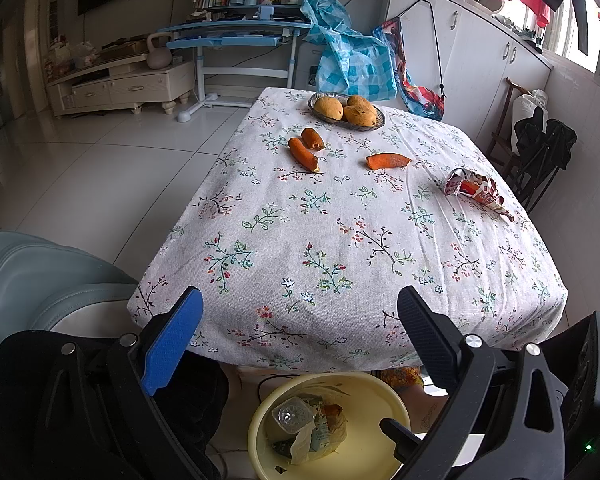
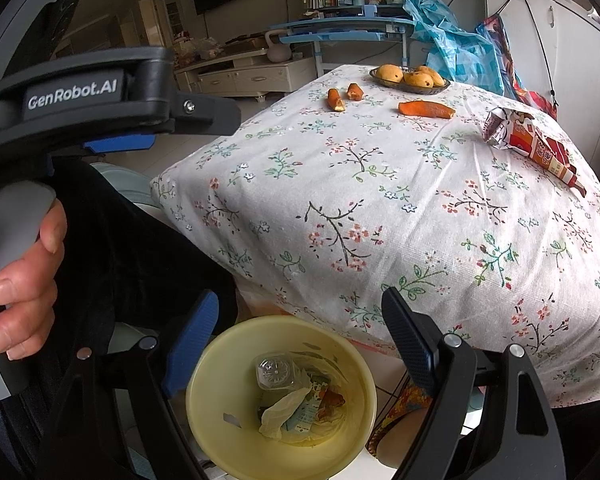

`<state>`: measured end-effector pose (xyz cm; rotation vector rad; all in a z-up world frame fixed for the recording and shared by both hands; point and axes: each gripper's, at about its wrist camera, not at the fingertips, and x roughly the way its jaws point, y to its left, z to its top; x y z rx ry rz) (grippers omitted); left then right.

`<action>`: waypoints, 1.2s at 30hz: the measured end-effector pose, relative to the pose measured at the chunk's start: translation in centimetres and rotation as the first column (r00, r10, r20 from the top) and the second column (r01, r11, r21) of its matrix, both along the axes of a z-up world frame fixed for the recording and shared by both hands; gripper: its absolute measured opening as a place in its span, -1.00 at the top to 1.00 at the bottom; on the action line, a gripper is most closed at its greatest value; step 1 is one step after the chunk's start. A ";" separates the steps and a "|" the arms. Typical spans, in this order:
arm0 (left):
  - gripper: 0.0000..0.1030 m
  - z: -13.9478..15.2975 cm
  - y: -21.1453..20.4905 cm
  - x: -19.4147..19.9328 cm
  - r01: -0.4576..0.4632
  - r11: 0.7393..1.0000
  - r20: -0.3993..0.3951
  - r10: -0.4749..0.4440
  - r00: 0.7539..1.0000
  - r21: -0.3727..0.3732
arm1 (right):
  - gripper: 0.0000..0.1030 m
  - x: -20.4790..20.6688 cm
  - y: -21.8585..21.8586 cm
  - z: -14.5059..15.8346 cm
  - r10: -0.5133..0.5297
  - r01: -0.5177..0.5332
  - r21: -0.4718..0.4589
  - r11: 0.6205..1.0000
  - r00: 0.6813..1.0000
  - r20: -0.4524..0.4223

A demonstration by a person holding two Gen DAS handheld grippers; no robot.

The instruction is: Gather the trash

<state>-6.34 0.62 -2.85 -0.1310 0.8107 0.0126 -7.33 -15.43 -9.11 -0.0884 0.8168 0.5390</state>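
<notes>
Two grippers up front, both mine, both tipped down over the near edge of the table point(image 1: 340, 216). My right gripper point(image 2: 304, 336) has its jaws spread wide with nothing between them, and the yellow bin point(image 2: 284, 452) sits on the floor right below, just off the table's near edge. My left gripper point(image 1: 300, 320) is gaping too, empty, blue pad on one finger and black ribbed pad on the other, hanging over that same near edge. From the right wrist view I see my left hand point(image 2: 24, 280) wrapped round its grey handle, fingers curled, thumb on top.

Down in the bin: a clear plastic cup point(image 2: 274, 372), crumpled paper and a scrap of orange peel.

Out on the table's flowered cloth, the trash is well beyond both grippers. Far right on the table lies a crushed carton point(image 1: 478, 194), red and white, long axis slanting from the middle out toward the table's right edge, its flattened tip pointing at that edge. Past the table's middle lies one orange peel strip point(image 1: 388, 161), lying crosswise, pointed end to the right. Left of it are two shorter peel pieces point(image 1: 306, 148), side by side, each running roughly from far to near. At the table's far end sits a metal dish point(image 1: 376, 125) holding yellow fruit point(image 1: 346, 109).
</notes>
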 end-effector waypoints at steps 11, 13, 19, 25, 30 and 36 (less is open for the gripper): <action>-0.83 0.0 0.0 0.0 0.000 1.000 0.000 0.000 1.000 0.000 | -0.56 -0.1 -0.1 0.1 0.000 0.000 0.002 1.000 1.000 0.004; -0.83 0.0 0.0 0.0 0.000 1.000 0.000 0.000 1.000 -0.001 | -0.56 -0.1 -0.2 0.2 0.001 -0.001 0.002 1.000 1.000 0.007; -0.83 0.0 0.9 0.1 -0.034 0.998 0.008 0.034 0.999 -0.049 | -0.56 0.1 -0.8 0.8 -0.013 0.012 0.022 1.000 1.000 0.028; -0.83 0.0 2.3 0.3 -0.078 0.991 0.004 0.079 0.997 -0.104 | -0.56 0.8 -2.2 1.6 -0.052 0.050 0.079 0.996 0.998 0.030; -0.83 0.1 2.5 0.6 -0.089 0.991 -0.003 0.089 0.996 -0.105 | -0.56 1.5 -3.2 2.1 -0.078 0.075 0.118 0.990 0.997 0.022; -0.83 0.3 2.0 1.0 -0.079 0.995 -0.009 0.079 0.997 -0.066 | -0.56 2.2 -4.1 2.6 -0.095 0.091 0.148 0.985 0.995 0.017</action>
